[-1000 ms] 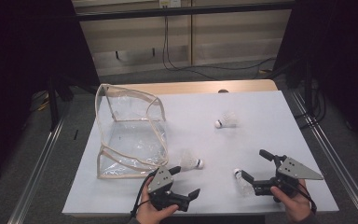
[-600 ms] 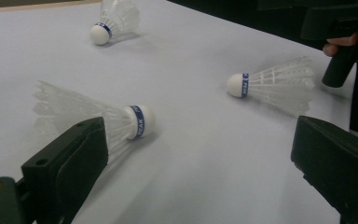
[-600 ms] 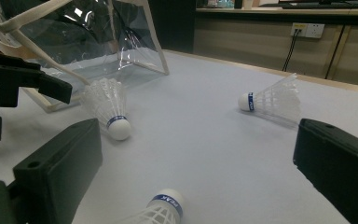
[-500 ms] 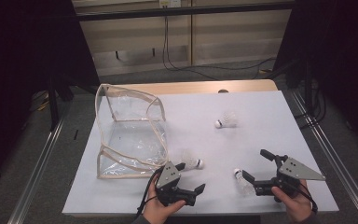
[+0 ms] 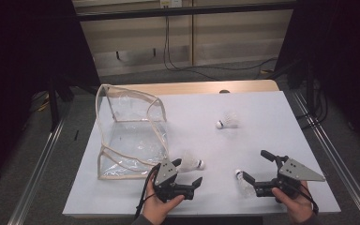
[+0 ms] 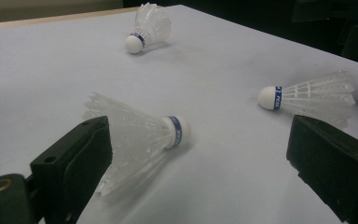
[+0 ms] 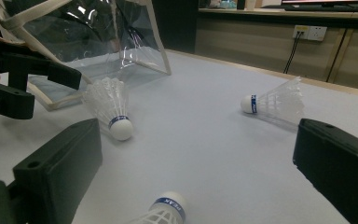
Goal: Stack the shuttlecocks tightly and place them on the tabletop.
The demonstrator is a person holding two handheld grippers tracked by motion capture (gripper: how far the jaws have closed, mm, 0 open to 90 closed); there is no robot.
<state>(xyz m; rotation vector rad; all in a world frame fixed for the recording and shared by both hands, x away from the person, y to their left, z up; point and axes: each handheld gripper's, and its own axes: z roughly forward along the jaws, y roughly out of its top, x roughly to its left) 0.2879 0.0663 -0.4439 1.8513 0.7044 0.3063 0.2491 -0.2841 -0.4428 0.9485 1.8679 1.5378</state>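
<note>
Three shuttlecocks, one clear bag, two grippers spread.

Left to right, you have: a clear plastic zip bag with cream trim (image 5: 131, 136); your left gripper (image 5: 187, 180), jaws apart, its left jaw against the nearest white feathered shuttlecock (image 6: 140, 135); a second shuttlecock (image 5: 243, 182) between your right gripper's (image 5: 255, 166) released jaws; a third shuttlecock (image 5: 228, 121) farther back.

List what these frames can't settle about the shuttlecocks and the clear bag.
- Nearest shuttlecock, right gripper view: feathers cut off by the bottom edge.
- Clear bag, high view: glare on the plastic hides whether anything is inside.
- Shuttlecock by the left claw, left gripper view: jaw covers part of its skirt.
</note>
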